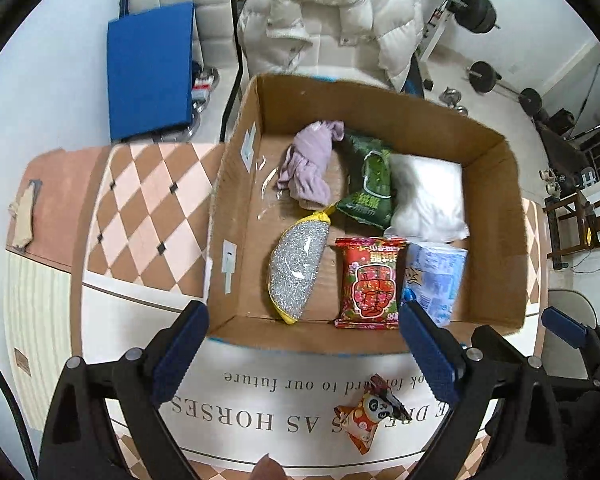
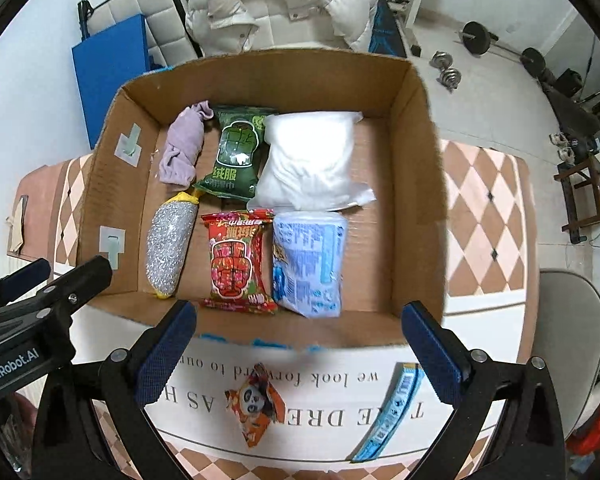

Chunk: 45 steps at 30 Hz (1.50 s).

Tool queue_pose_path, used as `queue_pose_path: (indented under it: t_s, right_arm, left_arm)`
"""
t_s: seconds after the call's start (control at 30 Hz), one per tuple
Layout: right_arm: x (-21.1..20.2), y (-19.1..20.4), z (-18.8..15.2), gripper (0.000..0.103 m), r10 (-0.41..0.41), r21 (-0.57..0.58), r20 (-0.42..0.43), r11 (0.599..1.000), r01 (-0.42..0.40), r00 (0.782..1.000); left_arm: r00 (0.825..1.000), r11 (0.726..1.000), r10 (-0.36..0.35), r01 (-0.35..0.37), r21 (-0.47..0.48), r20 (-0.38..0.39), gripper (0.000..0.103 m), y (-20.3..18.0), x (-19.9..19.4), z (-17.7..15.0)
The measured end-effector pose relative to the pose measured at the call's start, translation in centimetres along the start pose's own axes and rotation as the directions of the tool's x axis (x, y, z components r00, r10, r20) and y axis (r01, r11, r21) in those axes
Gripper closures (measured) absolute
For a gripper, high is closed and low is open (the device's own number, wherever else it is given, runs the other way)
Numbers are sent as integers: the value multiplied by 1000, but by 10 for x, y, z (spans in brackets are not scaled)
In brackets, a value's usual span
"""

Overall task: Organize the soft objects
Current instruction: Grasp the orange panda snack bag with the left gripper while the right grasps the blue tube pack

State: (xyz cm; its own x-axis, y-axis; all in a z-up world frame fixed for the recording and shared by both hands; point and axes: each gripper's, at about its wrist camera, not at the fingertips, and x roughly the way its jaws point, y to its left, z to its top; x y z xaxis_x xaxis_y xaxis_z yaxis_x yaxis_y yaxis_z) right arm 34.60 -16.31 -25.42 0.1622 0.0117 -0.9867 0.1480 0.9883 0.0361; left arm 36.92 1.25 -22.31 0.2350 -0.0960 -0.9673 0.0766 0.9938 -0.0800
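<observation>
An open cardboard box (image 1: 496,240) (image 2: 424,200) holds a purple cloth (image 1: 310,164) (image 2: 184,146), a green packet (image 1: 370,184) (image 2: 236,152), a white soft bag (image 1: 428,196) (image 2: 308,160), a silver scrubber (image 1: 298,268) (image 2: 170,248), a red packet (image 1: 370,280) (image 2: 236,260) and a light blue packet (image 1: 436,276) (image 2: 308,260). On the table in front of the box lies a small panda snack packet (image 1: 370,410) (image 2: 256,402), with a blue strip packet (image 2: 392,412) to its right. My left gripper (image 1: 300,360) and right gripper (image 2: 300,356) hang open above the box's near edge, nothing between their fingers.
A checkered tablecloth with a white printed panel (image 1: 260,400) covers the table. Behind the box a white puffer jacket (image 1: 332,12) lies over a chair, a blue board (image 1: 150,68) leans at the left, and dumbbells (image 2: 446,68) lie on the floor. A grey chair (image 2: 572,332) stands at the right.
</observation>
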Motion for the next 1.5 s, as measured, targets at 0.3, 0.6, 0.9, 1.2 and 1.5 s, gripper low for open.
queue_pose_path:
  t_s: [0.3,0.6,0.9,1.2,1.5]
  right_arm:
    - [-66,-13,-35,0,-10,14,119,1000,8,993]
    - [-115,-27,-70,0,16,46,195,999,-25,981]
    - [-112,-59,-118,0,69,76,190,993,-85,979]
    - [1,-124,-182,1,68,286,-53,957,-50,996]
    - [83,-145,-203,2,82,358,-197,934,-6,977]
  left_arm:
    - [991,999,-4,-3,52,134,6,-11,-63,-25]
    - [975,996,-33,16,83,218,6,-21,-106,-51]
    - [978,969,90,-130,211,188,6,-48,-80,-95]
    - [983,935,87,-23,353,-164,8,-83,65,-142]
    - [945,912,99,39,408,-311,14,-110,137,-162]
